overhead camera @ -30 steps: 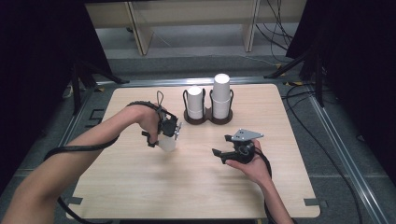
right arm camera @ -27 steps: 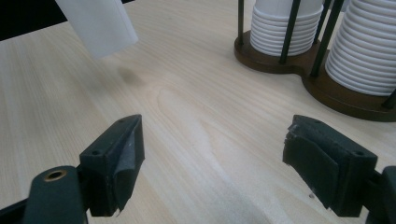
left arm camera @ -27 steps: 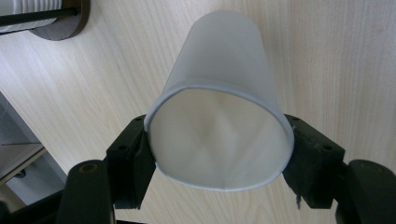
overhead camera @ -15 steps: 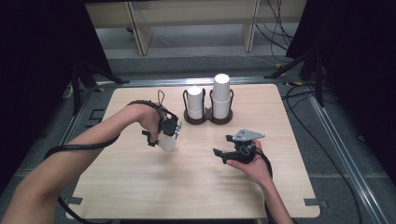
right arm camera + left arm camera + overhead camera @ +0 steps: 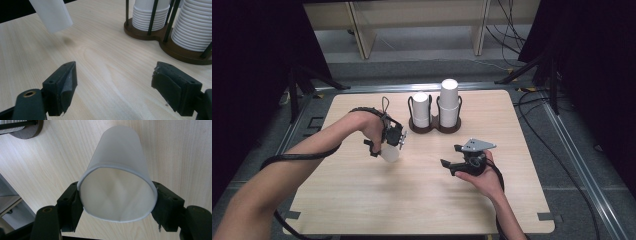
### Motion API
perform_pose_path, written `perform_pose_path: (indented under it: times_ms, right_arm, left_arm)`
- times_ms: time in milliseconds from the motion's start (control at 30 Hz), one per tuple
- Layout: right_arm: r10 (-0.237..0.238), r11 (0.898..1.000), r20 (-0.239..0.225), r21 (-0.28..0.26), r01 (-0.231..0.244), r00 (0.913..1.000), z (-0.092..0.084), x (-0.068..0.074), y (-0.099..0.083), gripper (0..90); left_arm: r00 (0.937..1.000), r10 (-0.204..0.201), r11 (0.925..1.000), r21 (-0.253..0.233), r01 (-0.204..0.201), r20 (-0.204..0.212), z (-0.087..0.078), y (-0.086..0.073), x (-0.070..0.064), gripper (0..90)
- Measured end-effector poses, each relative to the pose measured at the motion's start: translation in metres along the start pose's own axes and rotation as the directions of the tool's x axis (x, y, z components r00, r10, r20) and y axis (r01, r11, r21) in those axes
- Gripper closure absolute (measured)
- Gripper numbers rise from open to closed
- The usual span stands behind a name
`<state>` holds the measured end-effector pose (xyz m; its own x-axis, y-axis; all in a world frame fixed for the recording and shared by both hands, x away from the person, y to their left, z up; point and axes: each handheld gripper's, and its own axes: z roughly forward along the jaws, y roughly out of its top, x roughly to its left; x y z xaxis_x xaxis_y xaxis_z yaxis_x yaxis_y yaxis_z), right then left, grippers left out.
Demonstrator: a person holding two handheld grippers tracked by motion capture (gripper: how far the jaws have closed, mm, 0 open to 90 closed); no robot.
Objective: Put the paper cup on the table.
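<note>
A: Since a second ago nothing has shifted. The left gripper [image 5: 393,142] keeps its fingers [image 5: 71,206] clamped on the rim of the white paper cup [image 5: 117,182], held tilted just above the pale wooden counter [image 5: 362,200].

B: And the right gripper [image 5: 462,162]?

A: Empty, fingers [image 5: 62,87] wide apart, resting low on the counter near the dark two-slot cup holder [image 5: 434,127]. Probably a pause before the cup is set down.

light wood table [image 5: 422,200], rounded corners, on a metal frame

only thing standing directly on it: dark two-slot cup holder [image 5: 434,127] near the far edge, centre. a stack of white cups in each slot, right stack taller. rest of the top is bare wood.
</note>
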<state>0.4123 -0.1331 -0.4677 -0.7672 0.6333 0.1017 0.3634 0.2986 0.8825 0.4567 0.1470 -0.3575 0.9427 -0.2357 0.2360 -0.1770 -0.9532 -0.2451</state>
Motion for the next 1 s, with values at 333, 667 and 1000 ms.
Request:
perform_pose_path:
  times_ms: [333,667,1000]
  right_arm:
    - [-0.017,1.0,0.005,-0.009,0.017,0.9998,-0.0006,-0.0055,-0.0001,19.5]
    - [0.003,1.0,-0.015,-0.03,-0.004,0.9999,-0.0003,-0.0069,0.0045,19.5]
    - [-0.004,1.0,-0.009,-0.023,0.004,1.0,-0.0001,-0.0025,0.0053,19.4]
  left_arm:
    - [1.0,-0.005,1.0,-0.002,0.005,0.003,0.0012,0.0021,0.0021,32.0]
    - [0.9998,0.015,0.9995,0.027,-0.016,0.015,0.0048,0.0043,0.0005,32.0]
    - [0.9994,0.031,0.9983,0.049,-0.031,0.015,0.009,0.0062,-0.0027,32.0]
